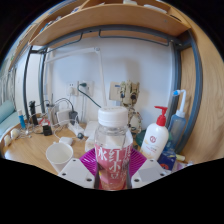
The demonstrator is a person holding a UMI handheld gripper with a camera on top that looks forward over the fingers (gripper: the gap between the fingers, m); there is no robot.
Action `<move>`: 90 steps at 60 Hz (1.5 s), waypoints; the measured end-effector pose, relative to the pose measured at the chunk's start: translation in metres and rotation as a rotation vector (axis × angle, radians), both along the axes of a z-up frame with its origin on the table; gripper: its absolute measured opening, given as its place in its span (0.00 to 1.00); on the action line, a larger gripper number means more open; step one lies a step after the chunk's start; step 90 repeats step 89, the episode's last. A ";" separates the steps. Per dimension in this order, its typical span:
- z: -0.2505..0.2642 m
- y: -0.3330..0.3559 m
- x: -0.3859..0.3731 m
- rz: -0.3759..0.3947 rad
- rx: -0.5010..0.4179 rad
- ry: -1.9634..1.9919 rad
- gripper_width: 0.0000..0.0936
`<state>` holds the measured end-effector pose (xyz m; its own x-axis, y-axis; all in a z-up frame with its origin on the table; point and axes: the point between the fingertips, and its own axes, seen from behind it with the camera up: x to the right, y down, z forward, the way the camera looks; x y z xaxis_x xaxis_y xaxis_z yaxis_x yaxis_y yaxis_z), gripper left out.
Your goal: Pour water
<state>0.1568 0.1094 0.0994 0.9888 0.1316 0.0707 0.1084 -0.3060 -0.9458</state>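
Gripping the bottle (112,150), gripper (112,172) fingers pressed both sides. Best tipped slowly toward the cup (60,155), beside it.

Bottle (113,145) upright between the claw (112,172) fingers, both pads (92,160) against its sides. Cup (60,155) on the worktop (25,148) just left of bottle. Pump dispenser (156,136) right of bottle. Small items (45,118) along the worktop's back edge, left side. Shelf (110,20) overhead, wall sockets (84,90) behind.
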 end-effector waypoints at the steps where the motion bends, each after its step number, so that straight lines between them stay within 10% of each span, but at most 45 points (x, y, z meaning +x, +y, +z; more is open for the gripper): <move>1: -0.001 0.001 0.000 0.003 0.006 0.000 0.39; 28: -0.006 0.004 -0.001 -0.015 0.100 0.049 0.50; 36: -0.021 -0.008 0.003 -0.038 0.006 0.076 0.95; 56: 0.005 -0.125 -0.010 -0.119 -0.113 0.032 0.92; 90: 0.165 -0.205 -0.067 -0.202 0.070 0.001 0.92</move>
